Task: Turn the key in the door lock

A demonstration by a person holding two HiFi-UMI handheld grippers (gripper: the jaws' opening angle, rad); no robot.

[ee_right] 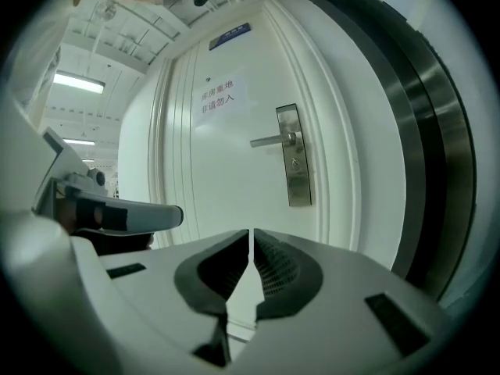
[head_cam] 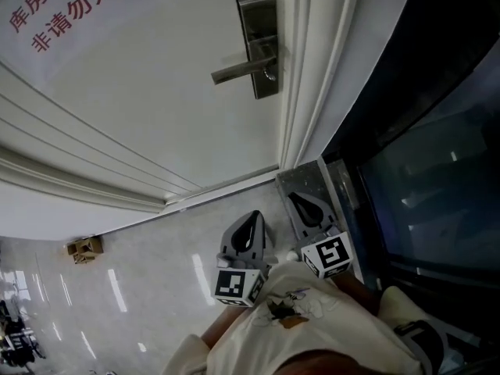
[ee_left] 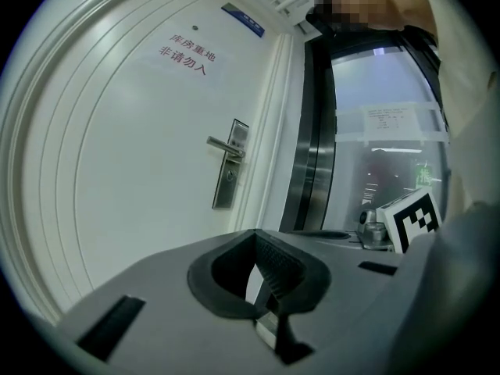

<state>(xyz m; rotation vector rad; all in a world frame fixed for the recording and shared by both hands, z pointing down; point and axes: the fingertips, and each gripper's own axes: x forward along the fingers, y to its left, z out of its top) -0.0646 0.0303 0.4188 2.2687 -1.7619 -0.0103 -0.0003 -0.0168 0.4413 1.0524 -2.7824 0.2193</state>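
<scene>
**Both tongs closed, well short of the door lock**

A white panelled door (head_cam: 156, 116) filled the far side, with a red-lettered sign (head_cam: 62, 10) at its upper left. A dark glass panel (head_cam: 437, 178) stood to its right, and pale glossy floor (head_cam: 141, 287) lay below. The left tongs (head_cam: 255, 217) and right tongs (head_cam: 300, 200) were side by side near the person, well apart from the door. Each pair was pressed together with nothing between. The steel lock plate (head_cam: 260, 45) sat by the door's right edge, its lever handle (head_cam: 238, 71) pointing left. The keyhole was too small to read. A small brown box (head_cam: 84, 248) sat on the floor at the left.
</scene>
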